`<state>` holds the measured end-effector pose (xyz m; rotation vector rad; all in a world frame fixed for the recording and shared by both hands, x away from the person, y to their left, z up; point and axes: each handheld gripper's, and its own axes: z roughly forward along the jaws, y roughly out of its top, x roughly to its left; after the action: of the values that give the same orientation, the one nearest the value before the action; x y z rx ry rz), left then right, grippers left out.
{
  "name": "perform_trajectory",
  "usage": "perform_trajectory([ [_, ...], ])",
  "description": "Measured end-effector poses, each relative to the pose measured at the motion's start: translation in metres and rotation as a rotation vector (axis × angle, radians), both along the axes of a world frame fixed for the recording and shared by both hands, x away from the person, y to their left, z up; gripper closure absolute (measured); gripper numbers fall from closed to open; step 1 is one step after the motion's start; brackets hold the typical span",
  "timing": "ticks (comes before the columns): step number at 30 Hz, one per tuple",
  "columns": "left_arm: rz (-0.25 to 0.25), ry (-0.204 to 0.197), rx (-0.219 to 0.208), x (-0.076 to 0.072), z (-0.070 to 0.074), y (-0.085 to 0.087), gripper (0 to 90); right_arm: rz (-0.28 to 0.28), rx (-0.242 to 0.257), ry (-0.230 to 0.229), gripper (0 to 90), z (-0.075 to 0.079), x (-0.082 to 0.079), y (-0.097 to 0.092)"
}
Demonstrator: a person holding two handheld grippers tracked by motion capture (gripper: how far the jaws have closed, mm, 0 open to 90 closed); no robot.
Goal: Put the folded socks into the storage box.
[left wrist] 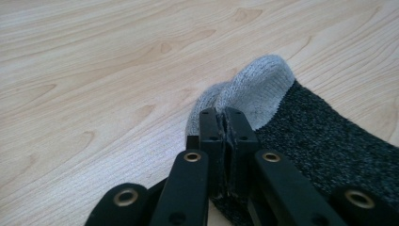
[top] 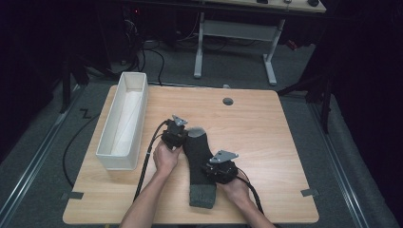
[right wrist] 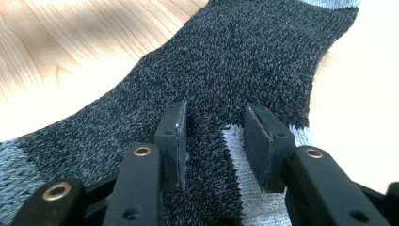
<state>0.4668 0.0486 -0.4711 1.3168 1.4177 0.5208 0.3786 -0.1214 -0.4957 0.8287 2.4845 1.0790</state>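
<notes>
Item: dark charcoal knitted sock with pale grey toe, heel and cuff. It is laid flat near the middle of the light wooden bench, running from far to near, with one grey end at the near edge and the other at the far end.

Left gripper: seen at the sock's far left edge. Its fingers are pressed together with a thin fold of the grey knit pinched between them, as judged from the left gripper view.

Right gripper: set over the sock's right side, near its middle. Its fingers are held narrowly apart, straddling the dark knit and a light grey ribbed patch; nothing is clamped yet.

Also present: long white rectangular plastic bin, at the left of the bench, well apart from the sock.

Step in hand, as judged: the second grip is being taken, probably for folding or lifting. For a good result, the right fingers should be lowered until fabric lies between both pads, then closed on a full pinch, not the surface layer alone. The left pinch should be kept firm and low so that the sock is not dragged askew.
</notes>
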Motion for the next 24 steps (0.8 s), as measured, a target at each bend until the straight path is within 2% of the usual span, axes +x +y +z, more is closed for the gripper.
perform_trajectory([
  [2, 0.002, -0.01, -0.005, -0.003, 0.004, 0.001, 87.2, 0.0, 0.0, -0.001, 60.2, 0.0, 0.0, 0.0],
  [4, 0.006, -0.01, 0.009, -0.004, 0.005, 0.003, 87.2, 0.001, 0.0, -0.002, 60.2, 0.0, 0.0, 0.0],
  [8, 0.029, 0.033, 0.032, 0.0, -0.006, 0.007, 87.1, 0.001, 0.0, -0.002, 60.2, 0.0, 0.0, 0.0],
  [11, 0.034, 0.038, 0.017, 0.002, -0.009, 0.009, 85.4, 0.0, -0.001, 0.0, 60.2, 0.0, 0.0, 0.0],
  [12, 0.034, 0.032, 0.008, 0.002, -0.008, 0.009, 83.5, -0.003, 0.0, 0.005, 60.2, 0.001, 0.0, 0.0],
  [16, 0.041, 0.037, -0.036, 0.004, -0.007, 0.01, 59.9, -0.007, 0.009, 0.007, 63.3, 0.004, 0.0, -0.001],
  [18, 0.043, 0.048, -0.048, 0.007, -0.009, 0.009, 53.0, -0.012, 0.036, 0.003, 67.1, 0.008, 0.0, -0.004],
  [20, 0.052, 0.058, -0.062, 0.009, -0.013, 0.008, 49.1, -0.02, 0.06, 0.009, 69.8, 0.012, 0.002, -0.006],
  [24, 0.053, 0.077, -0.085, 0.013, -0.017, 0.007, 46.9, -0.029, 0.061, -0.003, 71.8, 0.021, 0.008, -0.002],
])
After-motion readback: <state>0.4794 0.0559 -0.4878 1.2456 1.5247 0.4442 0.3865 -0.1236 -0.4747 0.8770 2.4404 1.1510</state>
